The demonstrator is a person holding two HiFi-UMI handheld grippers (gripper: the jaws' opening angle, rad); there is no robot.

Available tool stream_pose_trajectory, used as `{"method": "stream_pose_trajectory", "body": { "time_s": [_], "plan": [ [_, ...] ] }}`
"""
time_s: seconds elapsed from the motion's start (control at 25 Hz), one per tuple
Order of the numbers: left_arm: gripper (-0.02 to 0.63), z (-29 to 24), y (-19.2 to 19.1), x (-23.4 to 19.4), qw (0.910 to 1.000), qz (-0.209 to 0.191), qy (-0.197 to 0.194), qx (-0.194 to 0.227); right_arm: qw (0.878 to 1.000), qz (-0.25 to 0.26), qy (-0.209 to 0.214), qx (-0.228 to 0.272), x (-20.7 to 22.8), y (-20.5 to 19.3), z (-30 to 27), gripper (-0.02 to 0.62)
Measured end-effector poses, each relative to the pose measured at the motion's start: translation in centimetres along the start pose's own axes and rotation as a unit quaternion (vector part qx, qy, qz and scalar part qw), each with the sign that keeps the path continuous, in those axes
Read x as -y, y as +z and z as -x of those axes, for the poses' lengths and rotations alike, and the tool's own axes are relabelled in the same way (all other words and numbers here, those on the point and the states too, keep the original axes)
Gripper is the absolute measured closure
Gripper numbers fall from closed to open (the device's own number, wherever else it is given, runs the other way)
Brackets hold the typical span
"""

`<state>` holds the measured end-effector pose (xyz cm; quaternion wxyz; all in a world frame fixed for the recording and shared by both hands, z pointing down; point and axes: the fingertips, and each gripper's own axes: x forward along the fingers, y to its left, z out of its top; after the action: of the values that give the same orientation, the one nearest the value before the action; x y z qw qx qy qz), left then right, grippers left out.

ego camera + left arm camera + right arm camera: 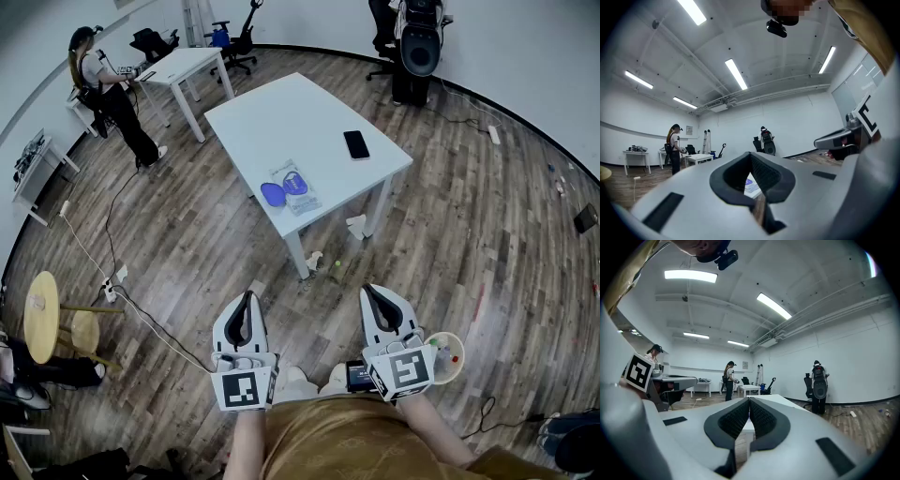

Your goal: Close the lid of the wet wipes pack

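Both grippers held low and close in front of the body, side by side but apart, pointing forward and away from the torso (337,439). Left gripper (247,302) at head view's left, marker cube (243,388) facing up at its rear, bare left forearm (246,439) running back under it. Right gripper (368,292) sits slightly further forward, its cube (406,368) tilted a little, right forearm (429,424) angled outward. In the left gripper view (751,157) the dark fingers (766,177) touch at the tips, with a narrow slit behind. In the right gripper view (749,401) the ribbed fingers (733,420) likewise meet at the tips.
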<state>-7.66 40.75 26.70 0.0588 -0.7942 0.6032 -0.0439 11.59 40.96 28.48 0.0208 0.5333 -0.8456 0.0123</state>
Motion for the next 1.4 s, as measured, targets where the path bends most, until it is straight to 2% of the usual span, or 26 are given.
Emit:
{"method": "stream_pose_trajectory", "body": {
  "time_s": [0.36,0.76,1.4],
  "plan": [
    [0.600,-1.5,0.3,0.0,1.0000,-0.001,0.002,0.002,1.000,-0.001,0.000,-0.001,1.1,-0.1,-0.8,0.586],
    [0.600,-4.7,-0.1,-0.9,0.9998,0.001,-0.017,0.006,1.000,-0.014,-0.022,-0.002,2.2,-0.1,-3.4,0.586],
    [0.600,-9.1,-1.7,-7.2,0.9997,0.020,-0.016,-0.004,0.999,-0.007,-0.026,-0.018,0.8,0.1,-10.6,0.586]
  ]
}}
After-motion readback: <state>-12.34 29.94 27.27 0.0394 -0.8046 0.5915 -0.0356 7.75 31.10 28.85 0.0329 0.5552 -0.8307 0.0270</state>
